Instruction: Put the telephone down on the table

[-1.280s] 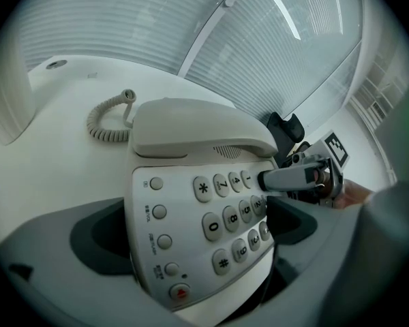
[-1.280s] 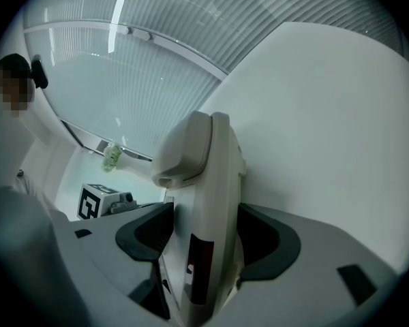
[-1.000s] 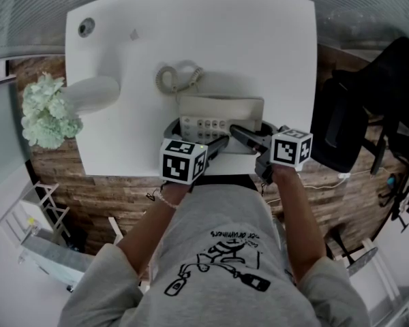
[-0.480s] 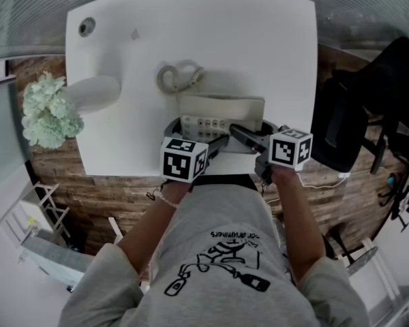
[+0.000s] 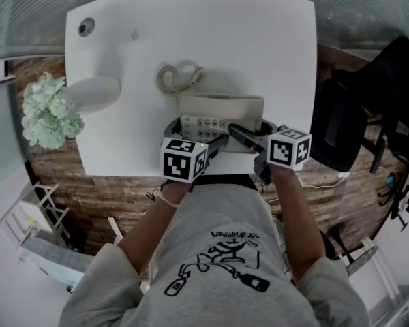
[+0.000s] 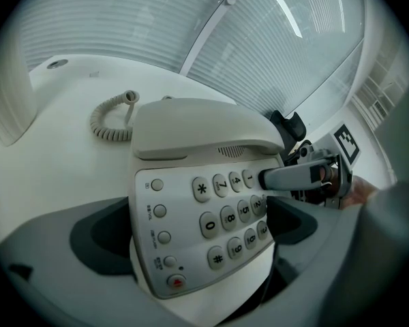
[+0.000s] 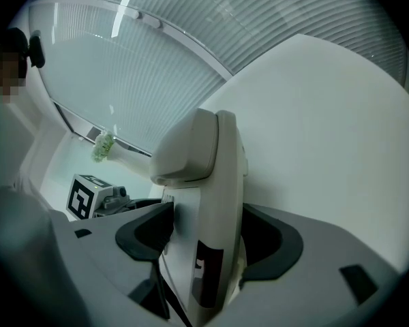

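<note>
A beige push-button telephone [image 5: 221,111] sits at the near edge of the white table [image 5: 259,39], handset on its cradle and coiled cord [image 5: 177,77] curled behind it. In the left gripper view its keypad [image 6: 225,210] fills the gap between the jaws of my left gripper [image 6: 191,240], which is shut on it. My right gripper [image 7: 208,240] is shut on the telephone [image 7: 211,203] from the other side, seen edge-on. From the head view both grippers, left [image 5: 217,144] and right [image 5: 240,135], meet at the telephone's front. I cannot tell whether the base touches the table.
A white vase [image 5: 92,92] with pale green flowers [image 5: 49,111] lies at the table's left edge. A round grommet hole [image 5: 86,26] is at the far left corner. A black chair [image 5: 354,121] stands right of the table. Wood floor lies below.
</note>
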Tool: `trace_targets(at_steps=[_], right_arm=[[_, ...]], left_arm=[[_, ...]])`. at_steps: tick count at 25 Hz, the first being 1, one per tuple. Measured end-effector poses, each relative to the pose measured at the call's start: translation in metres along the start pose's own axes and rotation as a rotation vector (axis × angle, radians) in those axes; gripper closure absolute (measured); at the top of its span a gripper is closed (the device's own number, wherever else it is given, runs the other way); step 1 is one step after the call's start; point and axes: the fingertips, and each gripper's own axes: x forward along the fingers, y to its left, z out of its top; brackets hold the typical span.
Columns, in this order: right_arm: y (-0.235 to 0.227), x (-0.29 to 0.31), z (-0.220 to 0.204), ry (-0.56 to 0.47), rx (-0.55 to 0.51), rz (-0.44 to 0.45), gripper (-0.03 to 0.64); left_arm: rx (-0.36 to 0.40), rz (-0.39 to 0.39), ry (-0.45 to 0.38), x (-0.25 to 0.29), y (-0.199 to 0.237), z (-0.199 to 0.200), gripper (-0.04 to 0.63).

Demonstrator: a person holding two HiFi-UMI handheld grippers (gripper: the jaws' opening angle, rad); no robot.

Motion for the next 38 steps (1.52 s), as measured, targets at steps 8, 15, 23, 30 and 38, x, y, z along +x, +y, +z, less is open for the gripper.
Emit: trace_targets(at_steps=[8,15,23,30,38], right_arm=[[-0.0009,0.0016,-0.0011,-0.003,-0.013,-0.039,0.295],[-0.0041,0.0017,-0.0003,0.006,-0.026,-0.078,0.290],[-0.0040,0.0017,0.0005,0.009,-0.044,-0.097,0.288],[-0.0044,0.0014,0.0008,0.010,-0.058,-0.112,0.288],[-0.0071,0.0016,0.0011,0.014,-0.074,-0.140,0.290]], left_arm=[[-0.003,0.003,-0.001,0.0003,-0.0002,0.0000,0.011],[-0.008,0.009,-0.005,0.0006,0.0003,0.0007,0.012],[-0.009,0.010,-0.004,0.0001,0.0012,0.0008,0.012],[-0.024,0.009,-0.003,-0.0007,0.0020,0.0012,0.012],[-0.001,0.019,-0.010,-0.0021,0.0020,0.0029,0.012]])
